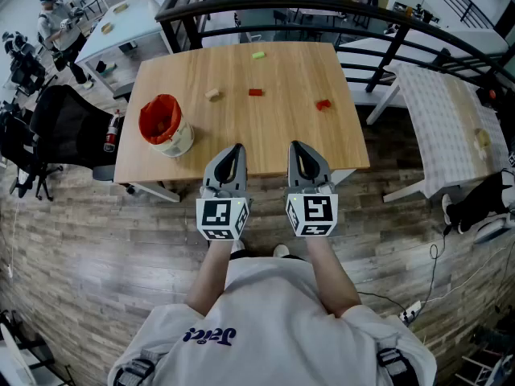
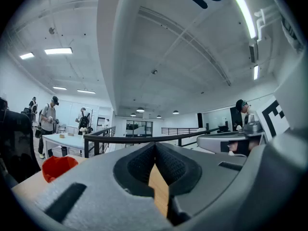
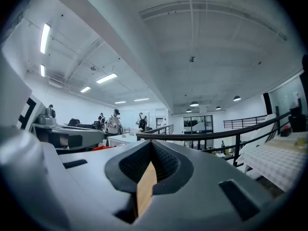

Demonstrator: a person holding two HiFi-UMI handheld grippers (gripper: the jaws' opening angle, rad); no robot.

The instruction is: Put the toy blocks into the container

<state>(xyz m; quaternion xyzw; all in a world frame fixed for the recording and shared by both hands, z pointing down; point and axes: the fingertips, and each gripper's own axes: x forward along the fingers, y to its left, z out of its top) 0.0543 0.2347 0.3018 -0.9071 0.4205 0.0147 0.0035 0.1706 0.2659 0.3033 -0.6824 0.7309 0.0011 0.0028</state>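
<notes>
The person wears a white short-sleeved T-shirt (image 1: 273, 316) with dark blue script lettering (image 1: 208, 336) and dark shoulder straps (image 1: 393, 363), while the left gripper (image 1: 236, 146) and right gripper (image 1: 295, 145) are grey shells with black ribbed pads (image 2: 139, 165), each bearing a white cube (image 1: 223, 218) with black square markers.

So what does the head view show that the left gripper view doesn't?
Only the head view: four small blocks scattered on the table, one green, one tan and two red, plus the person's white shirt. Only the left gripper view: the ceiling lights and the left gripper close up, jaws together, nothing between them. Both: the red-lined container, the wooden table and the black railing.
</notes>
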